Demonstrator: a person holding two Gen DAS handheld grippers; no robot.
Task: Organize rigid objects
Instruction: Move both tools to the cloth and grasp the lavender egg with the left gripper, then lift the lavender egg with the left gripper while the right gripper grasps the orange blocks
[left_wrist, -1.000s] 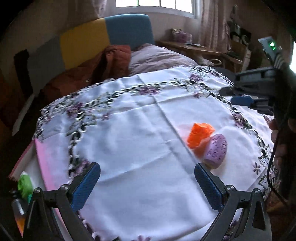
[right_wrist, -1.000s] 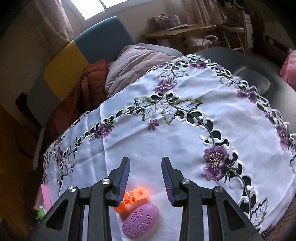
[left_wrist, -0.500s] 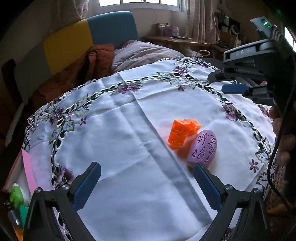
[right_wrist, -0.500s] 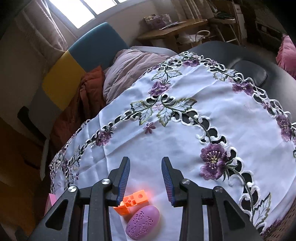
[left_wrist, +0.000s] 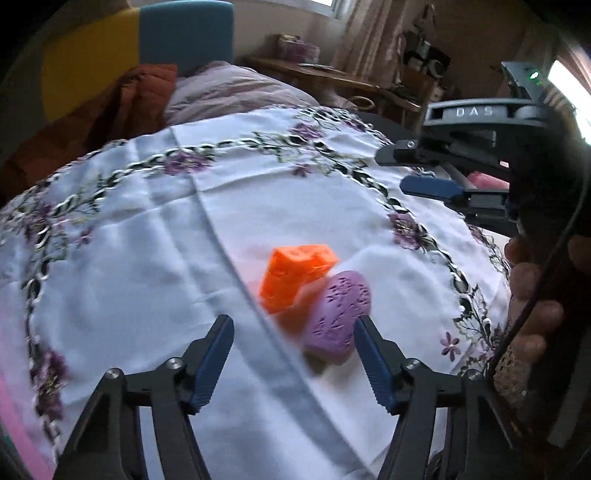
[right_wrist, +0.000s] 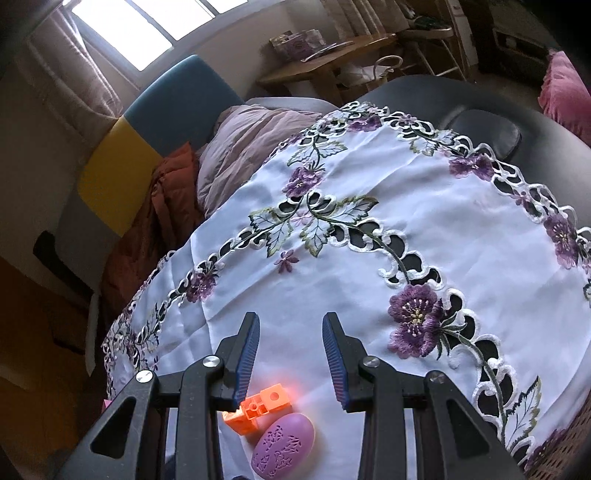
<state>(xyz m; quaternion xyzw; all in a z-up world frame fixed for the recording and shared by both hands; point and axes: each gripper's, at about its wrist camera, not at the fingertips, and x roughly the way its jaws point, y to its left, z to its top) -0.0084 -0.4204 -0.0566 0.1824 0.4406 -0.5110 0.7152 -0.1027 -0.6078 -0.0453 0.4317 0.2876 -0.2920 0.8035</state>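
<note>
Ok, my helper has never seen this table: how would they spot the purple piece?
On the white embroidered tablecloth, near its flowered edge, two small things touch. It is the smooth purple plastic oval with patterned cut-outs, beside the blocky orange piece.

open cloth to the left, two pieces crowding the lower right

in the left wrist view the white tablecloth (left_wrist: 147, 266) lies bare across the left and centre of the frame. right of centre the orange block (left_wrist: 295, 275) and purple oval (left_wrist: 340, 314) sit touching, no gap between them. the left claw (left_wrist: 293, 363) is closing, its right finger just beside the oval. the right claw (left_wrist: 432, 186) hangs over the upper right.
</note>
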